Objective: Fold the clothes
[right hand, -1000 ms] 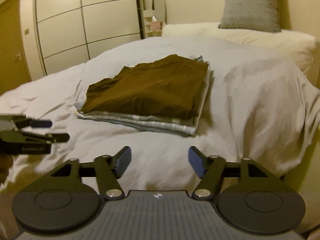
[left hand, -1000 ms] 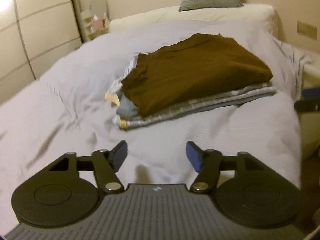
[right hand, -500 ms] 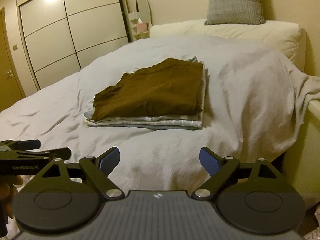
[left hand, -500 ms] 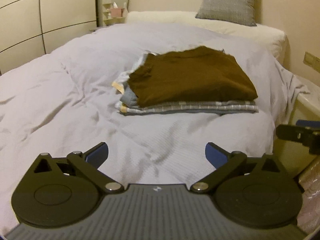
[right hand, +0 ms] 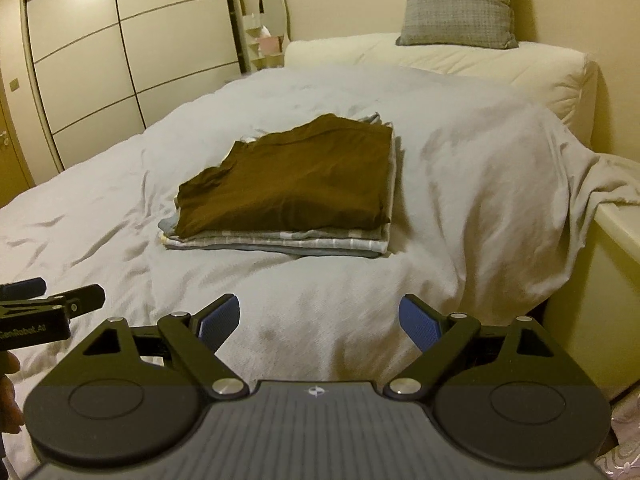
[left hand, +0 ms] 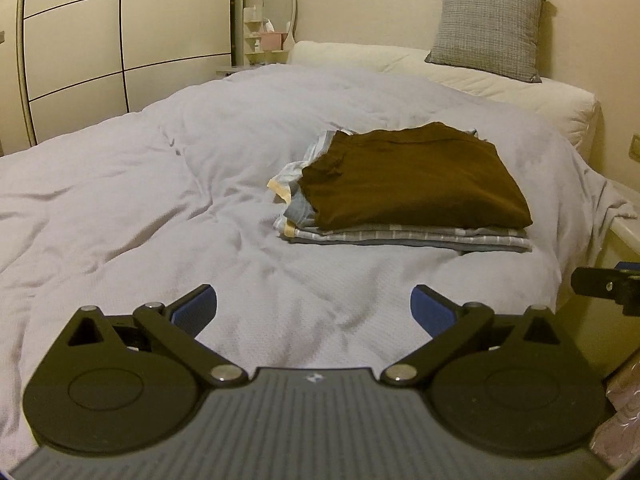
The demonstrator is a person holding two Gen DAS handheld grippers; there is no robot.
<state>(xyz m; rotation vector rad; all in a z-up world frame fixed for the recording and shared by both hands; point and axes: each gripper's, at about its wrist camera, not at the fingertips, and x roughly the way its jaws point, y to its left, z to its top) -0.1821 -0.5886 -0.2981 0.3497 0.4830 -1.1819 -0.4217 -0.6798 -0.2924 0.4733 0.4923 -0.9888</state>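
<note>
A folded brown garment lies on top of a neat stack of folded grey striped clothes on the bed. My left gripper is open and empty, held back from the stack near the bed's foot. My right gripper is open and empty too, also short of the stack. The right gripper's tip shows at the right edge of the left wrist view, and the left gripper at the left edge of the right wrist view.
A pale rumpled duvet covers the bed. At the head lie a cream pillow and a grey cushion. Wardrobe doors stand on the left. A small shelf with a mirror sits in the corner.
Both grippers have pulled back from the stack and opened wider. The stack has not moved.
</note>
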